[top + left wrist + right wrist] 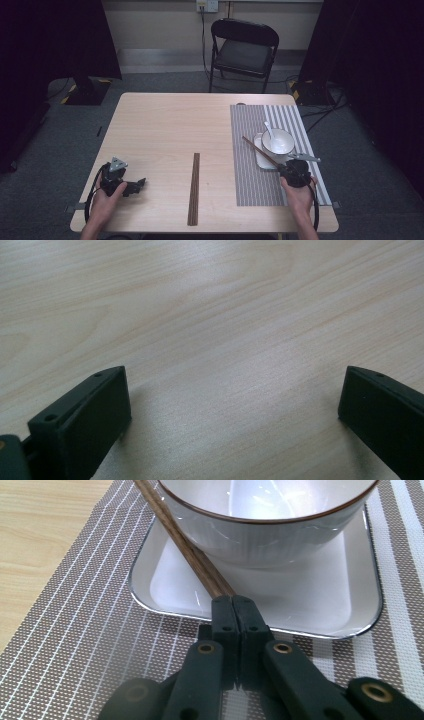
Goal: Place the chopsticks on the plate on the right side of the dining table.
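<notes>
Right hand-held gripper (233,602) is clamped on 1 end of the chopstick (187,550), which slants up along the left side of the bowl (270,525), over the plate (320,600). It's light, stiff and slick, so an end grip may let it swivel. Left hand-held gripper (230,405) sits open, holding nothing, on the smooth bench (165,125) far left of the bowl. A mat (250,185) lies under the plate.

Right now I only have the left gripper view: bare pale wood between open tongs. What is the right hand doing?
Observer: The right tongs are shut on dark brown wooden chopsticks.
Operator: Pointing where?
Observer: They run over the square white plate, alongside the white ribbed bowl that sits on it.
Operator: Anything nearer my side?
Observer: A long dark brown wooden strip, likely more chopsticks, lies mid-table.
</notes>
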The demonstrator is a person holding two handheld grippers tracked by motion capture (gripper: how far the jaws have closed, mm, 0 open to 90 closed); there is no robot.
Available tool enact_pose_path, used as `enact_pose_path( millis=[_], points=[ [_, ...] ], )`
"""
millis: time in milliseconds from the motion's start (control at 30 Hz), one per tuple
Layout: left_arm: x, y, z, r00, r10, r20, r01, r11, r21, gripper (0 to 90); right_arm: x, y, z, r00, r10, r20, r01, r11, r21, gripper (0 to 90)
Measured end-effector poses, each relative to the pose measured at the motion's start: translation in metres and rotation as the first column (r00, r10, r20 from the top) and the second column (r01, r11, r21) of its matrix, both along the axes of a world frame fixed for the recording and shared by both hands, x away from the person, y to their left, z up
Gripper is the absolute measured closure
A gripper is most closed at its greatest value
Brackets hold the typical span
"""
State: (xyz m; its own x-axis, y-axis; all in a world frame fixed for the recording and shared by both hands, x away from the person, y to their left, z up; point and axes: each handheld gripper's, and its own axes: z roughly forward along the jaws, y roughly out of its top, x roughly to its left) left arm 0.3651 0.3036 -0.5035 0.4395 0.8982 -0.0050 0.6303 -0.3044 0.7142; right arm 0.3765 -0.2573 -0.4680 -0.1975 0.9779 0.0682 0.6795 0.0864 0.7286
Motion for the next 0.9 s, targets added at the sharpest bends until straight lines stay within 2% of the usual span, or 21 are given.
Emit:
enact_pose_path(
  millis=[900],
  points=[
    [0.0,0.0,0.0,1.0,0.001,0.001,-0.001,1.0,0.0,0.0,0.002,-0.015,-0.003,0.999,-0.044,-0.007,0.044,0.999,-0.005,88.0]
  ],
)
